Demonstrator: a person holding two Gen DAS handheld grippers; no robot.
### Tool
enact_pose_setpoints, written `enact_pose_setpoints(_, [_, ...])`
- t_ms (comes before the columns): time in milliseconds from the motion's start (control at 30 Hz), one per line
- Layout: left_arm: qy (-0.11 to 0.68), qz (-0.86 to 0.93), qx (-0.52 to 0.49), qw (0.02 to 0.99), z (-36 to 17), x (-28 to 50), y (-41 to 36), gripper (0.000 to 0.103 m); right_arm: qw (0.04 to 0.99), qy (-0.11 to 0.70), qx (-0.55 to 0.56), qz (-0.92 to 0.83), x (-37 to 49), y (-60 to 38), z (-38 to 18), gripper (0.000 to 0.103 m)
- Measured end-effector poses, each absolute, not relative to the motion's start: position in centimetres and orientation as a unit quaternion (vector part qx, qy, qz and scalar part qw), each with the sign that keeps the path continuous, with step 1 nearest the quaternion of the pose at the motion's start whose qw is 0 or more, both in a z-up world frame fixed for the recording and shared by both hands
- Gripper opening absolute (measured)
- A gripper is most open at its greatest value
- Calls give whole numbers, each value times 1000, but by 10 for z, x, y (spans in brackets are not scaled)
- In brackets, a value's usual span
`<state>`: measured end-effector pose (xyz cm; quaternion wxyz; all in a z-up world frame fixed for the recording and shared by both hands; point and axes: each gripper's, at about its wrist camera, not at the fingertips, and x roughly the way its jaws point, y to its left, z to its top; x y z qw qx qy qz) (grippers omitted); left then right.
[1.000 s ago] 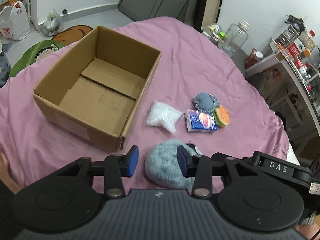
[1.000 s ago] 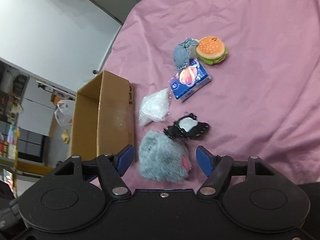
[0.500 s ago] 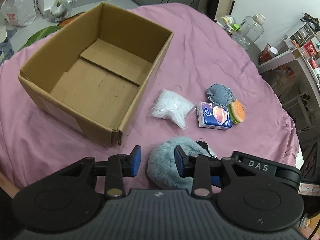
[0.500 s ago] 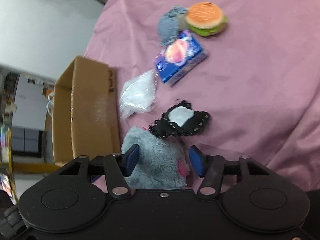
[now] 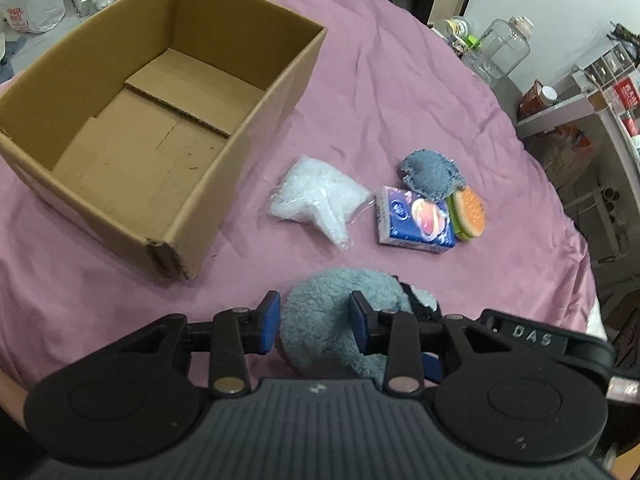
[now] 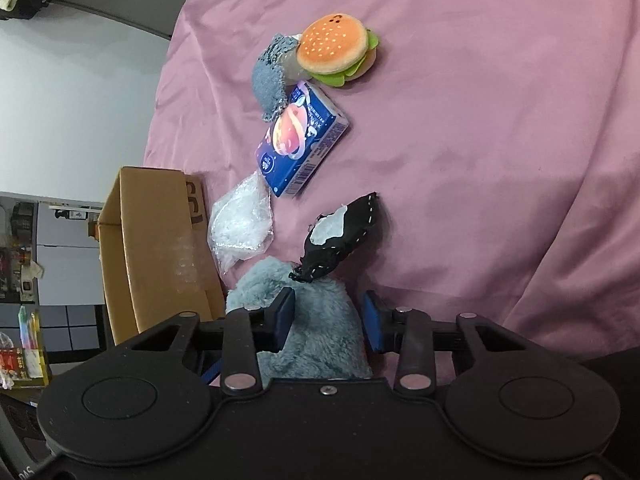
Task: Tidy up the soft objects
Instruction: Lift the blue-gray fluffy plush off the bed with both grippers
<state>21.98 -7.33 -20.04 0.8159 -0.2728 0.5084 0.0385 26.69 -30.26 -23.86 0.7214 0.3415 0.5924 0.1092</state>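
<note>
Pink cloth point(image 5: 400, 92) covers the whole table, wrinkled and slack. On it, toward the left in the left wrist view, stands a brown cardboard box point(image 5: 256, 120), open at the top, its bottom flaps bare. Its outer wall shows in the right wrist view as well point(image 6: 156, 248).

Nearest both tools lies a fluffy grey-blue plush point(image 5: 328, 320), and both pairs of tongs are on it. The left gripper point(image 5: 314, 326) has its blue pads narrowed onto one side of the plush, the right pad sunk into the fur and the left pad at its edge, so it looks gripped. The right gripper point(image 6: 328, 320) straddles the other side of the same plush point(image 6: 316, 320); its jaws are closing, with the fur bulging up between the pads and both pads against it.

A black felt piece with a white patch and white stitching point(image 6: 340, 236) sticks out from the far end of the plush.

Beyond the plush, just beside the box, sits a crumpled clear plastic bag of white stuff point(image 5: 316, 200). Next to that lies a blue tissue pack point(image 5: 414, 220), flat on the cloth. Against its far edge rests a grey-blue scrap of knitted cloth point(image 5: 432, 172), and touching both is a small burger toy point(image 5: 470, 212), orange bun with a green frill.

Off the table edge to the right stand a clear plastic jar point(image 5: 504, 52) and a shelf of clutter point(image 5: 600, 92).
</note>
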Motion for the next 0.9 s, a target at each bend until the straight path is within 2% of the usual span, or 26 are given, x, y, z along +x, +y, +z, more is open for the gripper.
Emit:
enact_pose_setpoints(167, [507,32,-282,814,-201,223,-79,36,717,591,354,106,269,-305,-241,28])
enact_pose_setpoints(500, [509,38,-270,816,-211,227,-91,37,699,596,382,100,273,-306,-249,24])
enact_pose_setpoints(900, [504,18,-264,822,-193,223,-90,37,718,570,389,88,260,-302,-224,24])
